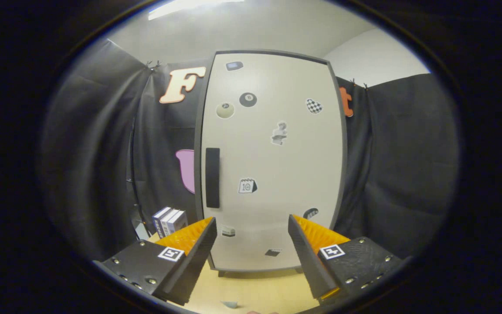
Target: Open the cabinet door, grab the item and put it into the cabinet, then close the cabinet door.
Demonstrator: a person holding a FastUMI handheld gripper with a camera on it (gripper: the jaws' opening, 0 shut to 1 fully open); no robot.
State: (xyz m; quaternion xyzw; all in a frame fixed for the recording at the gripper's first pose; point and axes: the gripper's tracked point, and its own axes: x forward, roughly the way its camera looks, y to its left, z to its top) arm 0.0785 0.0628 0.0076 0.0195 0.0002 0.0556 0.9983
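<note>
White cabinet door (273,165) was closed, stickers illegible except a "10" calendar sticker (247,186); gripper (251,237) fingers spread wide, holding nothing.

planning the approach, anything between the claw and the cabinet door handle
Nothing: in the gripper view the open claw faces the shut cabinet door, its handle beyond the fingers, over bare table.

- Gripper (251,226) held level, pointed straight ahead.
- Jaws spread wide apart, nothing between them.
- Both fingers (198,248) free, pressing on nothing.
</note>
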